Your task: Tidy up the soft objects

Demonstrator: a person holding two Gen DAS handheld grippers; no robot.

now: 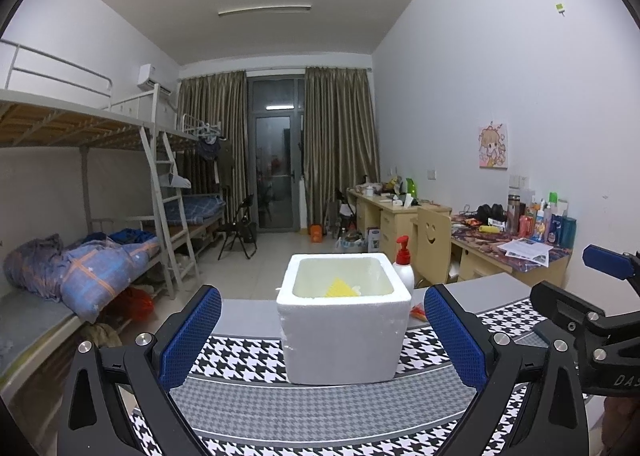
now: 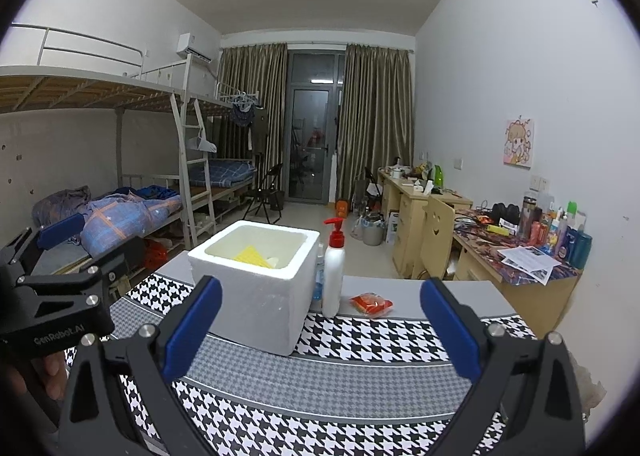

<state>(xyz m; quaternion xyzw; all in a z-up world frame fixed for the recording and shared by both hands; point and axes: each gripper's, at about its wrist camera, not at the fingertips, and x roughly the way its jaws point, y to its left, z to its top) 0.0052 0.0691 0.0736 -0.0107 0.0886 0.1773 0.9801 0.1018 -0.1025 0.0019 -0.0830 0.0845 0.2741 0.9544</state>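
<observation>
Left hand-held gripper point(image 1: 322, 340) and right hand-held gripper point(image 2: 320, 328): both spread wide, holding nothing, above the houndstooth surface point(image 2: 360, 396). Beyond them, the foam box point(image 2: 260, 284) already contains a yellow sponge point(image 2: 252, 256). Remaining soft item: a red packet point(image 2: 371, 304), lying flat right of the pump bottle point(image 2: 334, 280), long axis roughly left-right. Recommended: the right unit descends from above, closing across the short axis, clear of the bottle.
</observation>
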